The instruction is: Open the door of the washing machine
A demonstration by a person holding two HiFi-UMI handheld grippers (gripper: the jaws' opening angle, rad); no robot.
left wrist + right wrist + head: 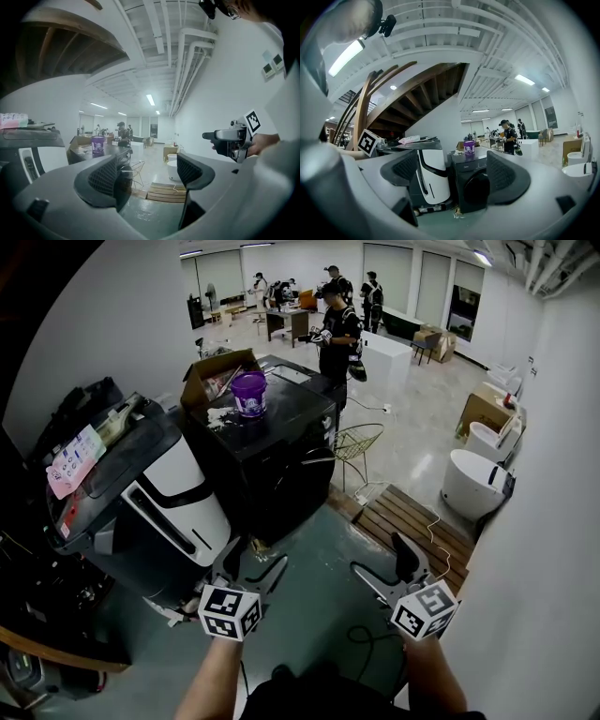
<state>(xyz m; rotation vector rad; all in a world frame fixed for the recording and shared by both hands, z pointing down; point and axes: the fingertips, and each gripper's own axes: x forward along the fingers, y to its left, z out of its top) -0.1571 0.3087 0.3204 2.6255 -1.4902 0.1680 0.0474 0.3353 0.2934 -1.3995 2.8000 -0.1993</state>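
One white-and-dark appliance stood at the far left, with a printed packet on top whose writing was too small to read. The left gripper was spread wide and empty. Ahead of it stood one black washing machine, its round door shut, carrying one purple bucket and one cardboard box. The right gripper also gaped wide, holding nothing. Two white toilets stood at the right

A large open test hall or lab: a washing machine stands loose on the bare floor, with white bathroom fixtures along the wall and cardboard boxes. People work at tables under exposed ceiling pipes.
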